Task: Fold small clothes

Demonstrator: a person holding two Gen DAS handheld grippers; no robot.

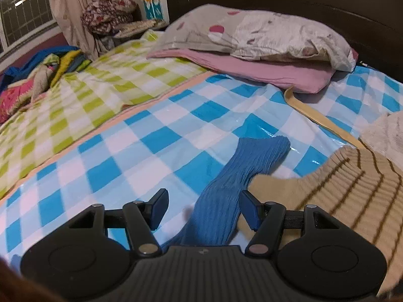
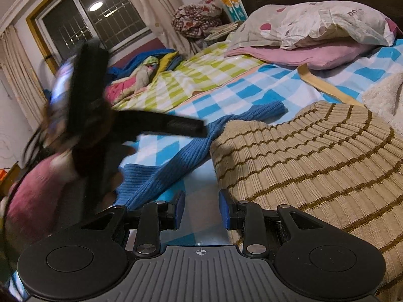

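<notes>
The blue knit sleeve (image 1: 226, 188) lies stretched across the blue checked sheet (image 1: 126, 151), just beside the beige striped sweater (image 2: 314, 163). The left gripper (image 1: 204, 210) stands released, its jaws apart with the sleeve between them, unpinched. The right gripper (image 2: 201, 211), beside the sweater's edge, is parted narrowly, gripping nothing.

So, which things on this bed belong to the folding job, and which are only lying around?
Belongs to the job:
- blue ribbed knit garment
- beige striped knit garment
- left gripper
- right gripper

Only lying around:
- pillows
- pile of colourful cloths
- white fluffy cloth
</notes>
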